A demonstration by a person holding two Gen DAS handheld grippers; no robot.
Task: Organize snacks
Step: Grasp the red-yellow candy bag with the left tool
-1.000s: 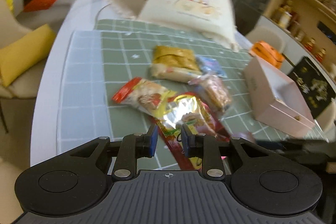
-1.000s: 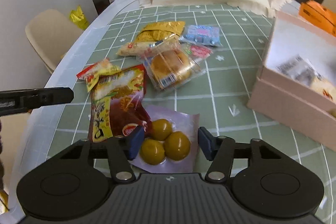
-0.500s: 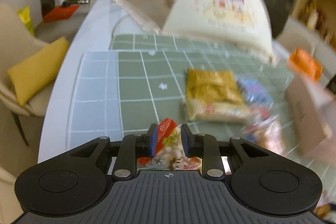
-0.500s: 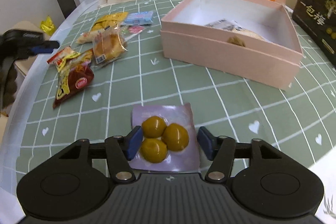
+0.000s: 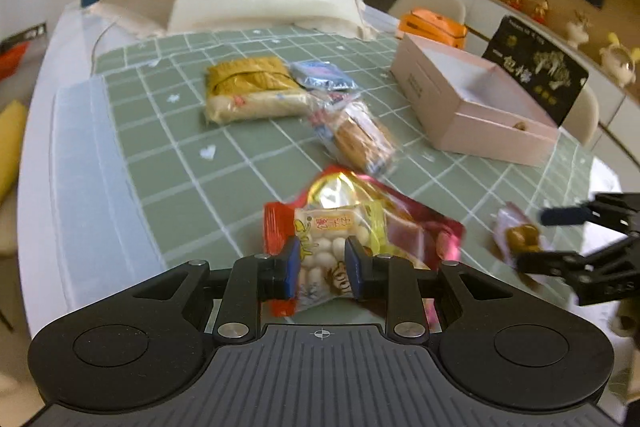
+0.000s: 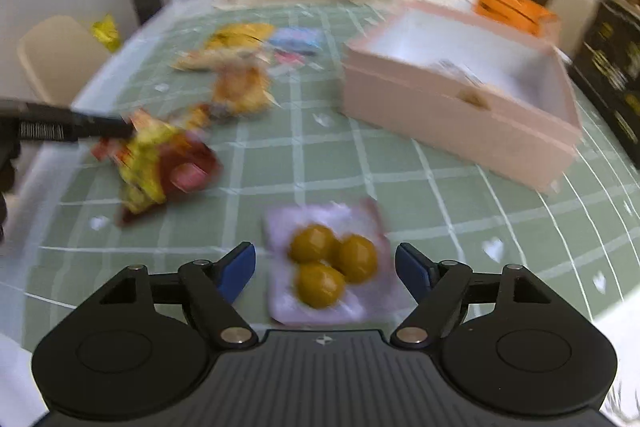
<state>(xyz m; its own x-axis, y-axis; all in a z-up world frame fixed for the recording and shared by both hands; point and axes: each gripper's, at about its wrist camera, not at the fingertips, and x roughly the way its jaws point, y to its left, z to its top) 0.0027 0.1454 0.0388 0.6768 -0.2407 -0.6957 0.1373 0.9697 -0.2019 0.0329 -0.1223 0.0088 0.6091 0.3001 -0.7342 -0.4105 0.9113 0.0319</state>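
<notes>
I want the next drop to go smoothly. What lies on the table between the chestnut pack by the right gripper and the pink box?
Nothing visible does. Only bare green tablecloth lies between the chestnut pack, framed by the open right gripper, and the pink box. The other snacks lie off to the left.

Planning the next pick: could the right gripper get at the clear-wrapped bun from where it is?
Probably yes: the right gripper is open, and only bare tablecloth lies before the bun.
</notes>
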